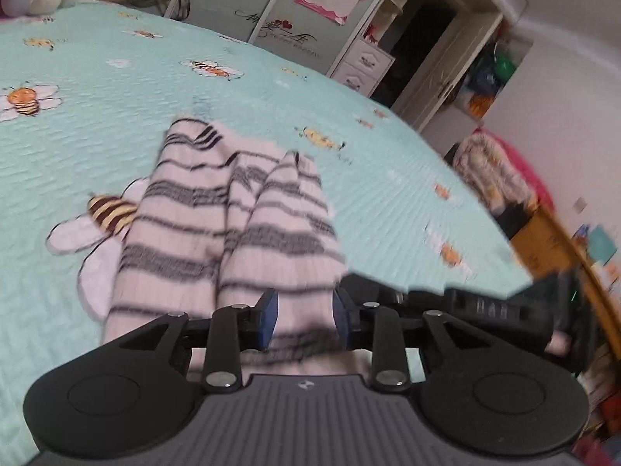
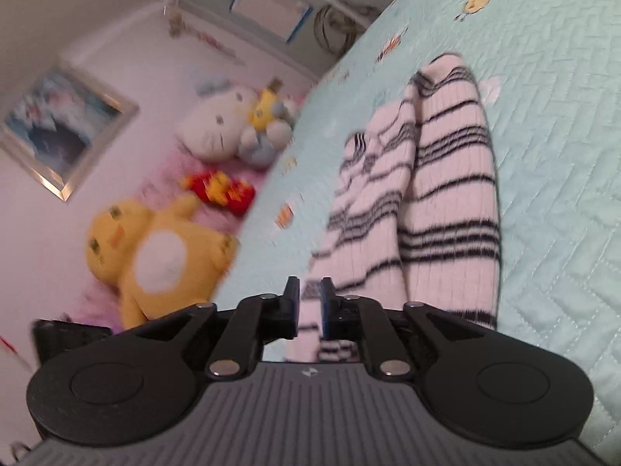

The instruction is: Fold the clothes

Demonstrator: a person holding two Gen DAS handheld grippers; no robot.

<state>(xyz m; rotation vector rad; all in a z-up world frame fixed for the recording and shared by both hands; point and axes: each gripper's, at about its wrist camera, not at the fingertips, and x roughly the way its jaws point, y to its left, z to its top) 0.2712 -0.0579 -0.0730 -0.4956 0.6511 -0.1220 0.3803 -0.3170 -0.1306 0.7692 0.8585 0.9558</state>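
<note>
Left wrist: striped garment (image 1: pixel 233 225) on bee-print bedspread (image 1: pixel 97 147), wardrobe (image 1: pixel 295 11) behind.

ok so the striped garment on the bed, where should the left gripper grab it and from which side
Probably at the near end of the striped garment, where it bunches into two long ridges. The left gripper already straddles the right-hand ridge from that end, jaws apart. Come in low along the ridge so the pads close across the bunched thickness. The right gripper has pinched a fold the same way.
</note>
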